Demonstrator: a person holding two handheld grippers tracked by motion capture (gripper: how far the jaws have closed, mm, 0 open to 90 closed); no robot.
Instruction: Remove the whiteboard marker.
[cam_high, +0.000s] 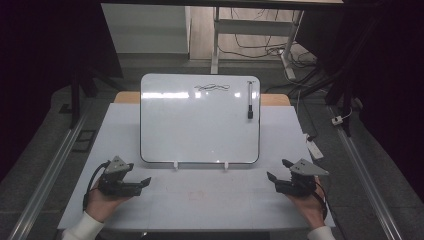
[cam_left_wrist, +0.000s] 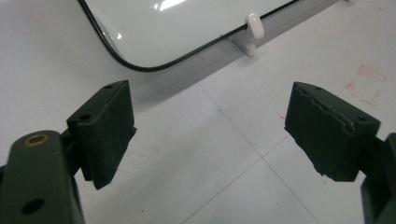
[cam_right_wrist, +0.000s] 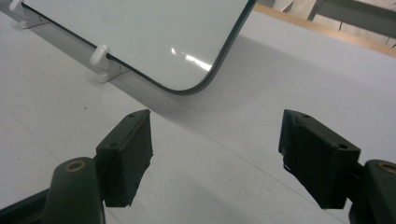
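The white rounded whiteboard (cam_high: 200, 120) stands propped mid-tabletop (cam_high: 200, 200), a scribble near its top edge unerased. The black marker (cam_high: 250, 102) clings to its upper right. Below its bottom corners, my left gripper (cam_high: 137, 184) and right gripper (cam_high: 276, 179) wait, jaws wide, empty; nothing begun.

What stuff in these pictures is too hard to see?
- Scribble near the top of the whiteboard, high view: too small to read.
- Marker on the whiteboard, high view: its label is too small.
- Behind the tilted whiteboard, all views: hidden by the whiteboard itself.
- Faint red marks on the table, left gripper view: too pale to tell their meaning.
- Room at the sides, high view: too dark.
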